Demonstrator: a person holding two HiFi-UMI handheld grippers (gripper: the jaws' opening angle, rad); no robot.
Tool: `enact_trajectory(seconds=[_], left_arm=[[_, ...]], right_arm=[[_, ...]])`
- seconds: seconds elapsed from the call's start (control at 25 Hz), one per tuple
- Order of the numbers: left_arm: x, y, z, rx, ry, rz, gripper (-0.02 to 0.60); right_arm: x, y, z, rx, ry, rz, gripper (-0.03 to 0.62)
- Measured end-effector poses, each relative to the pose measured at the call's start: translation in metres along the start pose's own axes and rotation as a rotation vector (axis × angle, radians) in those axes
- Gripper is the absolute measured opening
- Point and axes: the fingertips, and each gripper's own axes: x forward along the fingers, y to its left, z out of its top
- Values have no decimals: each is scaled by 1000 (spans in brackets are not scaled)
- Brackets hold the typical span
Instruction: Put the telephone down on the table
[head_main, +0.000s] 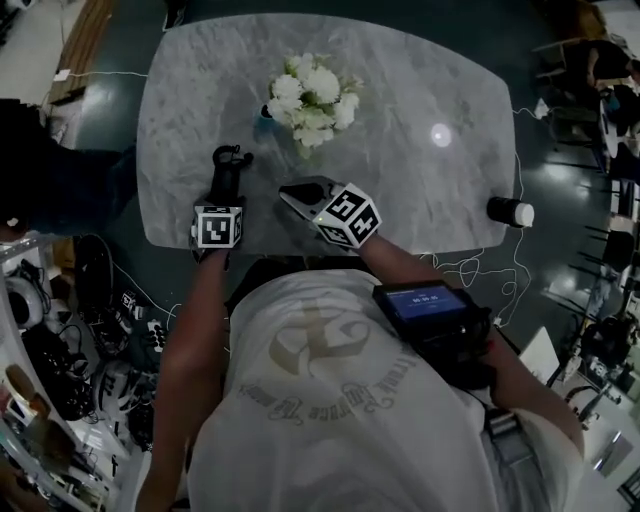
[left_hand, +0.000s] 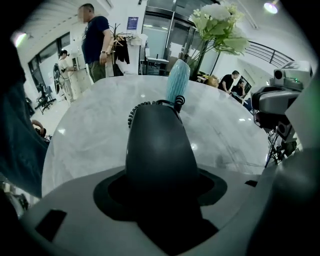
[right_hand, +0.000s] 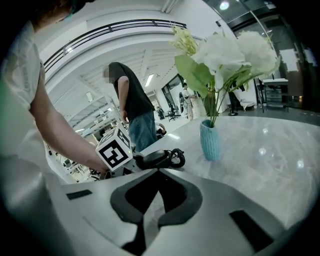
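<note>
The telephone is a black handset (head_main: 229, 166) with a coiled cord (left_hand: 150, 105) at its far end. My left gripper (head_main: 227, 180) is shut on it, over the near-left part of the marble table (head_main: 420, 80). In the left gripper view the handset (left_hand: 160, 145) fills the space between the jaws and points toward the teal vase (left_hand: 177, 80). The right gripper view shows the handset (right_hand: 152, 159) low over the marble; whether it touches I cannot tell. My right gripper (head_main: 297, 193) hovers just to the right, shut and holding nothing (right_hand: 156, 192).
A teal vase of white flowers (head_main: 312, 100) stands mid-table behind both grippers. A black-and-white cylinder (head_main: 510, 212) lies at the table's right edge. People stand beyond the far side (left_hand: 95, 42). Cables and gear crowd the floor on the left (head_main: 60, 350).
</note>
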Motion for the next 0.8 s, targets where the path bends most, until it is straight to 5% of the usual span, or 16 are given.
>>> enact_trajectory(seconds=[0.8], left_arm=[[-12, 1, -6, 40, -25, 50, 357]], right_arm=[[-16, 4, -11, -4, -13, 18, 15]])
